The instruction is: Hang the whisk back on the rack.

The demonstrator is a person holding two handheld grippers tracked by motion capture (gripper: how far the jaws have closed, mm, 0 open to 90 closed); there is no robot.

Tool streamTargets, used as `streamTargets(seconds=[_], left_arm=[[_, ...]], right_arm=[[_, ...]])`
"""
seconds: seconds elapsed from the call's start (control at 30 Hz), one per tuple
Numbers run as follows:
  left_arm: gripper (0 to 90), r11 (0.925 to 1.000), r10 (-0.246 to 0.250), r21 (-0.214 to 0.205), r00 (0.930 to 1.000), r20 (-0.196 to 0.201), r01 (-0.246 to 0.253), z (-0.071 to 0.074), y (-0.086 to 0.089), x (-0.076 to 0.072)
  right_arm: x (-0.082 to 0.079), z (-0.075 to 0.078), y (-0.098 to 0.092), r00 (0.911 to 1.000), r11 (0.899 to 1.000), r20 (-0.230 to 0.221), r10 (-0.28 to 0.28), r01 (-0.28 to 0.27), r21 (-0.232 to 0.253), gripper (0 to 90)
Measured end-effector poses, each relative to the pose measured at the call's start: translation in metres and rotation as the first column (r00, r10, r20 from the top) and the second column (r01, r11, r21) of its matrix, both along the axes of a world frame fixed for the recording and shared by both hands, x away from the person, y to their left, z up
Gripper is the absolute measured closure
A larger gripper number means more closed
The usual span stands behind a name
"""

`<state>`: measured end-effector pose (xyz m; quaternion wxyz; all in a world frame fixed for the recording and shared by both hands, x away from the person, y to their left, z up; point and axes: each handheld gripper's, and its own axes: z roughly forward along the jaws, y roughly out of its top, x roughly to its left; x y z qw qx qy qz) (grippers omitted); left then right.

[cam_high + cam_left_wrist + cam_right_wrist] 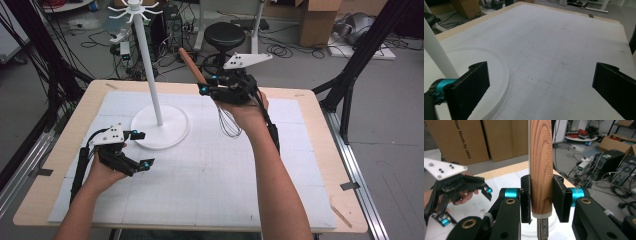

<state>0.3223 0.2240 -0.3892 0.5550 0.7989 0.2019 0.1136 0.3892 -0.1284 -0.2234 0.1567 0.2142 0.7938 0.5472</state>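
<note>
A whisk with a wooden handle [191, 64] and thin wire loops [228, 122] hangs over the white mat, handle up and leaning to the left. My right gripper [207, 86] is shut on the lower end of that handle [541, 170], both pads pressed against the wood. A white hook stand [149, 70] rises from a round base [161, 128] left of the whisk. My left gripper [144, 149] rests low by the base's front edge, open with nothing between its pads [477, 76]. The right gripper view also shows the left gripper [465, 206], held in a hand.
A gridded white mat [210, 170] covers the wooden table [320, 150]. The stand's pole [436, 50] and base rim [499, 75] lie close to my left jaw. Behind the table are a black stool [225, 34], cardboard boxes [320, 20] and cables on the floor.
</note>
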Motion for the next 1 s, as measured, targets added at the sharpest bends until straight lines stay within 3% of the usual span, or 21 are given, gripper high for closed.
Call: streamTargets(seconds=[0.43, 1.0], left_arm=[[1.7, 0.9999, -0.003, -0.01, 1.0, 0.005, 0.003, 0.003, 0.001, -0.001], [1.7, 0.9998, -0.01, -0.015, 0.9998, 0.016, 0.01, 0.007, 0.002, -0.002]], right_arm=[[0.01, 0.024, 0.011, 0.9992, 0.999, 0.039, -0.006, 0.008, -0.044, 70.8], [0.022, 0.048, 0.019, 0.9965, 0.999, 0.074, -0.04, 0.042, -0.028, 70.8]])
